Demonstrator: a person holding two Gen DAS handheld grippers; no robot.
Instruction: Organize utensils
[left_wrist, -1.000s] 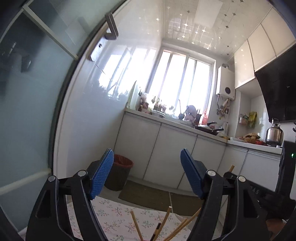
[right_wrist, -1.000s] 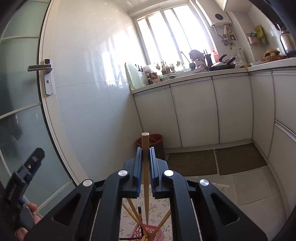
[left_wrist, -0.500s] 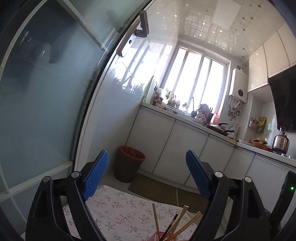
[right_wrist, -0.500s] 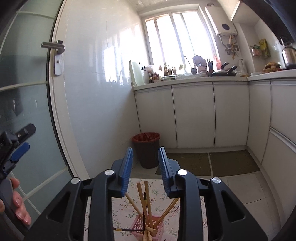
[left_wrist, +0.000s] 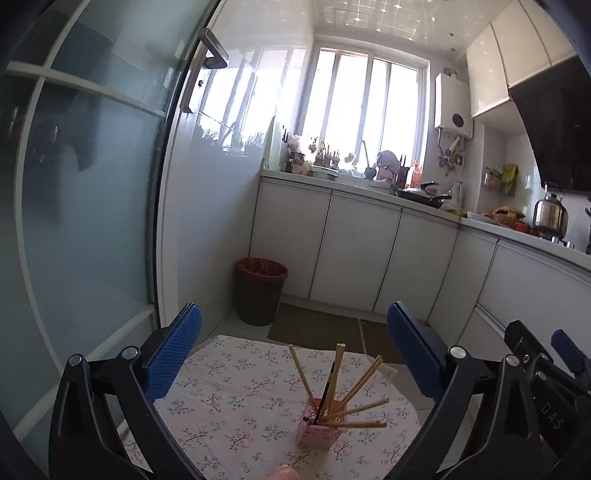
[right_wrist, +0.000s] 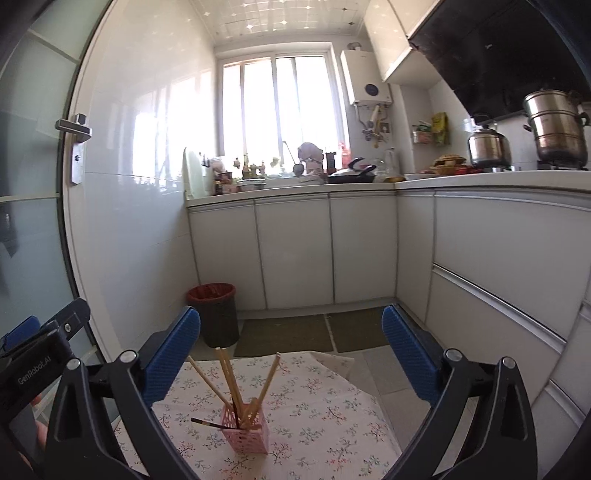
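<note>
Looking along the left gripper (left_wrist: 294, 350), the left wrist view shows its blue pads spread as wide as they go, the jaws having just been opening, with nothing between them. Low and right of centre stands the pink holder (left_wrist: 320, 428) on the floral tablecloth (left_wrist: 229, 398), filled with wooden chopsticks (left_wrist: 338, 380) fanned upward and to the right; a second gripper body enters at the lower right edge. A second ago only the chopstick tips showed at the bottom edge.

Turning to the right wrist view, the right gripper (right_wrist: 291, 350) likewise has its jaws fully parted and empty, having just been opening. A second ago they clamped one upright chopstick; that stick is no longer held, and chopsticks (right_wrist: 231, 376) now rest in the holder (right_wrist: 245, 432) at lower centre. Judged from this, the last chopstick has been delivered and both tools are clear, so the sorting looks essentially complete.
</note>
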